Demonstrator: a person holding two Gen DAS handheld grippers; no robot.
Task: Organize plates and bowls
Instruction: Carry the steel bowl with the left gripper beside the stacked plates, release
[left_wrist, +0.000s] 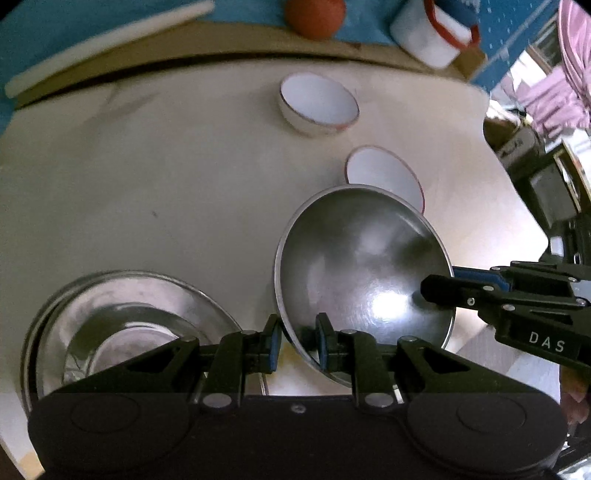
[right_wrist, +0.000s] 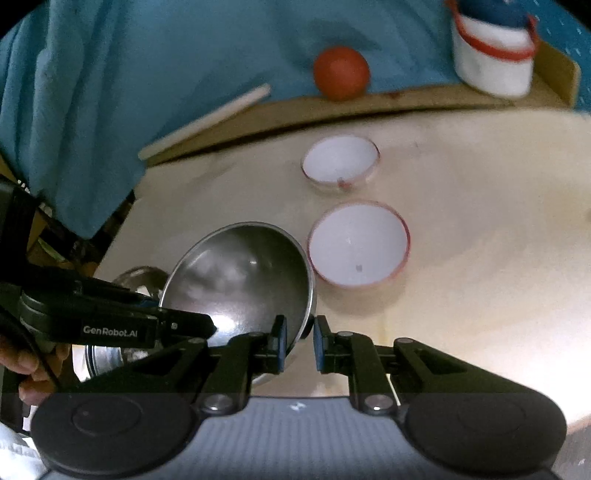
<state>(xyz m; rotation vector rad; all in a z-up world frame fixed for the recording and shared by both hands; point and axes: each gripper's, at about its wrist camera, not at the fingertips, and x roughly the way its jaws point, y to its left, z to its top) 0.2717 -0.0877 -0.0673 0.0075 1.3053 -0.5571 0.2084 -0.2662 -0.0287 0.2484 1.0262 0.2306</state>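
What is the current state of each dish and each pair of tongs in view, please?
Steel bowl: lifted, tilted, gripped at opposite rim edges by both tongs.
Left tongs: shut on its rim.
Right tongs: shut on its rim.
Steel plates: stacked, on table.
Nearer white bowl: upright, empty.
Farther white bowl: upright, empty.

Round orange-red ball (right_wrist: 341, 72), white enamel mug with red rim (right_wrist: 493, 55), pale long stick (right_wrist: 207, 120), rumpled blue cloth (right_wrist: 147, 55), pink fabric (left_wrist: 554, 92)
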